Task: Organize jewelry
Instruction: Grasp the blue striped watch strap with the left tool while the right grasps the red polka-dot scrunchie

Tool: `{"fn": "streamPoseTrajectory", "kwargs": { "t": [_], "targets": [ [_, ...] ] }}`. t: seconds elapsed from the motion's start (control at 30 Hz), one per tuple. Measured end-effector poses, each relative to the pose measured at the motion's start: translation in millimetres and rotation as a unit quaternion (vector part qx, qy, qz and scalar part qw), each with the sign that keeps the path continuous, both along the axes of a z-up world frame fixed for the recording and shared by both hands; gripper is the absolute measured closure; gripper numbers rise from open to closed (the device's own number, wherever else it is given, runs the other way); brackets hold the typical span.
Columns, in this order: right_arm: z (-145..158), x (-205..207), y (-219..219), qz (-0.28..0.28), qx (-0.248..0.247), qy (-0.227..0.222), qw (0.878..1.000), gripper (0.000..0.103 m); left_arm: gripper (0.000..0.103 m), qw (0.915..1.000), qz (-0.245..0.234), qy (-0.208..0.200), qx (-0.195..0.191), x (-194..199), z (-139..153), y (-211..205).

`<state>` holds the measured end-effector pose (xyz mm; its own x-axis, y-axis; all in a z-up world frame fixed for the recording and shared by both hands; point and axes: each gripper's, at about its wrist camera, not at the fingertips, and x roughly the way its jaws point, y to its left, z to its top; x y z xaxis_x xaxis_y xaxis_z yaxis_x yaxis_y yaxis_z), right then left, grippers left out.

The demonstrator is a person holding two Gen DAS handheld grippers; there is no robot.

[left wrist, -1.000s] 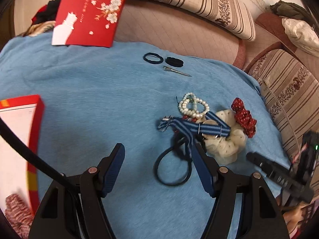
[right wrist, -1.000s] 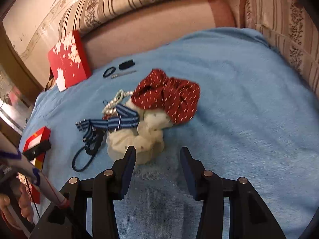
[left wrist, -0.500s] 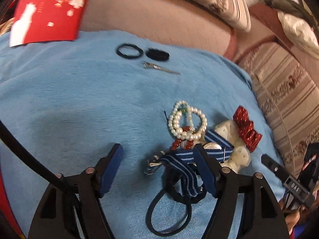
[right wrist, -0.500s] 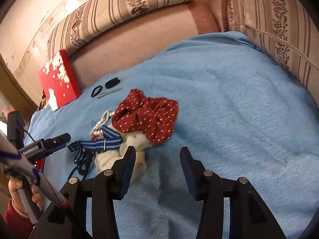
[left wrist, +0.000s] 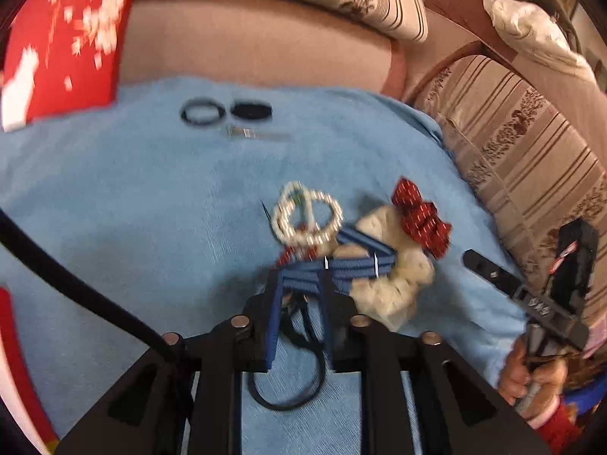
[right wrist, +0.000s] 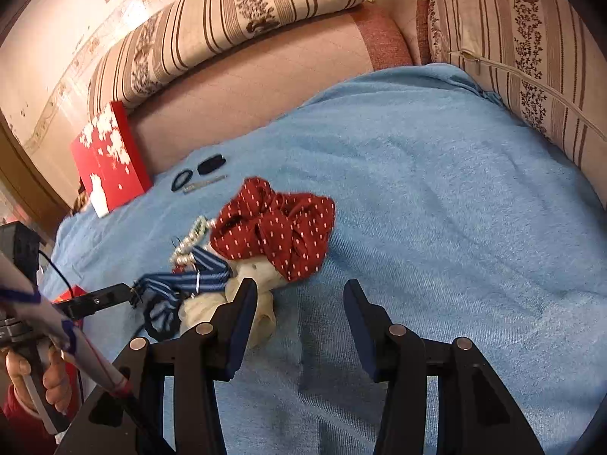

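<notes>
Pile mostly unsorted. Left gripper jaws closing on striped ribbon, near centre of blue cloth. Right gripper open, empty. We judge pearls, scrunchies etc. left; only far hair ties look set apart.

Blanket bare on the right side; accessory pile crowds mid-left, red box blocks far-left edge.

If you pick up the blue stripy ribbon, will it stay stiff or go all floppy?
Probably floppy: the blue striped ribbon already lies folded and bunched. It may drag neighbours along, since it crosses the cream scrunchie and the pearl bracelet. It looks light. The left gripper is closing around it.
</notes>
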<state>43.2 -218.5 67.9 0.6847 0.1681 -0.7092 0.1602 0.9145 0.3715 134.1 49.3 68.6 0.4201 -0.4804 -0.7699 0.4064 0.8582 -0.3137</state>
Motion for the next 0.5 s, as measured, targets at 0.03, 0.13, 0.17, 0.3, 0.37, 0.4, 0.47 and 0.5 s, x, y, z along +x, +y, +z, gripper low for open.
{"fn": "streamPoseTrajectory", "kwargs": {
  "t": [0.03, 0.13, 0.17, 0.3, 0.37, 0.4, 0.47, 0.5],
  "targets": [
    [1, 3, -1, -0.001, 0.008, -0.004, 1.000, 0.051, 0.058, 0.9999, 0.003, -0.006, 0.012, 2, 2, -4],
    [9, 20, 0, 0.008, 0.025, -0.021, 0.999, 0.048, 0.049, 0.9995, 0.018, -0.005, 0.025, 14, -4, -10],
    [11, 28, 4, 0.018, 0.024, -0.026, 0.999, 0.042, 0.049, 0.9994, 0.019, 0.000, 0.028, 18, -8, -12],
    [4, 55, 17, 0.036, 0.006, -0.016, 0.999, 0.037, 0.045, 0.9985, 0.034, 0.027, 0.033, 35, -26, -5],
    [-7, 63, 21, 0.041, -0.003, -0.003, 0.999, 0.037, 0.040, 0.9984, 0.034, 0.041, 0.019, 41, -32, -2],
    [-12, 65, 22, 0.044, -0.005, 0.004, 0.999, 0.038, 0.037, 0.9986, 0.029, 0.043, 0.010, 42, -32, -2],
    [-19, 68, 21, 0.043, -0.006, 0.019, 0.999, 0.068, 0.034, 0.9985, 0.008, 0.053, -0.012, 40, -30, -5],
    [-21, 69, 20, 0.040, -0.010, 0.027, 0.999, 0.077, 0.034, 0.9978, -0.003, 0.062, -0.021, 39, -30, -8]
  ]
}}
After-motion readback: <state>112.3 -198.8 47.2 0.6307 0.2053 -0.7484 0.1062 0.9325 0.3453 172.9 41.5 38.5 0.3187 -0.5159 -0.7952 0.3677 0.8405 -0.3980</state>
